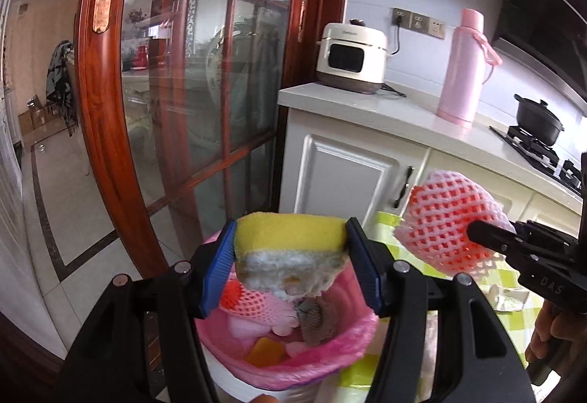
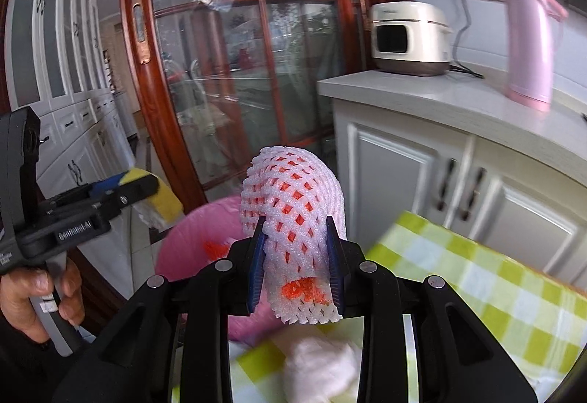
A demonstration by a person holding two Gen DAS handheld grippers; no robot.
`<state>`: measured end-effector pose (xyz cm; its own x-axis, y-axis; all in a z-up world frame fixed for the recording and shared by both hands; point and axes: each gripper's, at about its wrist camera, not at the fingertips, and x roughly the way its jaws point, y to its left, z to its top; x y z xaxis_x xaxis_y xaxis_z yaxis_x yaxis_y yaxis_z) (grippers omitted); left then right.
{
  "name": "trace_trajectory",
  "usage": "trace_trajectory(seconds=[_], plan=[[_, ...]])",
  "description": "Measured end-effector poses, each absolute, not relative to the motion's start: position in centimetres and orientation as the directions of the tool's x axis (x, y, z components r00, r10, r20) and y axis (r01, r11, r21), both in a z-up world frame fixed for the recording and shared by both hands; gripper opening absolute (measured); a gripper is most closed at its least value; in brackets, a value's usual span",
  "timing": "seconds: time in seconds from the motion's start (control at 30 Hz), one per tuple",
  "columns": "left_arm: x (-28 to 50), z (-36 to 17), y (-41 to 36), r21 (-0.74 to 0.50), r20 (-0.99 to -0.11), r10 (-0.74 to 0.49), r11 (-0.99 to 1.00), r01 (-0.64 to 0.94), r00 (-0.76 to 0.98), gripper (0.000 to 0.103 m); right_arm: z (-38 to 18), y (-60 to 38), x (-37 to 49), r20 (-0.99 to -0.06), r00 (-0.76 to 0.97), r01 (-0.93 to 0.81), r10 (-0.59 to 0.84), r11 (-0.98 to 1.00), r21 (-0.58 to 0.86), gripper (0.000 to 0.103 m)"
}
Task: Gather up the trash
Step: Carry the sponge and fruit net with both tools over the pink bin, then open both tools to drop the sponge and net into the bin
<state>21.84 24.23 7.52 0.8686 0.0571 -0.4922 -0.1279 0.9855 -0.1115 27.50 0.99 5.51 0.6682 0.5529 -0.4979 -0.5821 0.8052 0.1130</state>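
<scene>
worn yellow sponge (image 1: 290, 249) above pink-lined bin (image 1: 293, 362)

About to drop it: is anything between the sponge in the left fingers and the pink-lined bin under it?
Nothing solid; in the left wrist view the sponge hangs over the open bin, which already holds trash.

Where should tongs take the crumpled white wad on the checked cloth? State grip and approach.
Pinch the white wad across its middle from above: it lies low and soft on the checked cloth, with nothing firm to hook, and both tongs are full now.
</scene>
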Motion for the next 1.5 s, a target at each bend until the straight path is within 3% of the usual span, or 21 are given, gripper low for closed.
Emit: trace_trajectory(seconds=[0.7,0.87,1.03,1.13,1.5], plan=[[24.1,5.0,29.5,-0.140,-0.561,0.084,0.971,-0.195,0.823,0.058,2.3,10.7,32.6,-0.580,0.570,-0.643,0.583,0.755,0.128,0.035],[24.4,4.7,29.3,-0.130,-0.571,0.086,0.972,-0.194,0.816,0.059,2.0,10.4,33.0,-0.582,0.568,-0.643,0.582,0.755,0.128,0.049],[24.4,4.7,29.2,-0.131,-0.577,0.086,0.972,-0.196,0.812,0.062,2.2,9.5,33.1,-0.575,0.585,-0.626,0.572,0.769,0.129,0.050],[24.7,4.5,29.1,-0.125,-0.585,0.090,0.972,-0.199,0.806,0.073,2.5,8.2,33.1,-0.567,0.599,-0.611,0.565,0.781,0.133,0.050],[24.1,5.5,26.2,-0.109,-0.562,0.073,0.981,-0.162,0.824,0.076,2.9,0.8,31.4,-0.544,0.675,-0.525,0.498,0.843,0.120,0.051]])
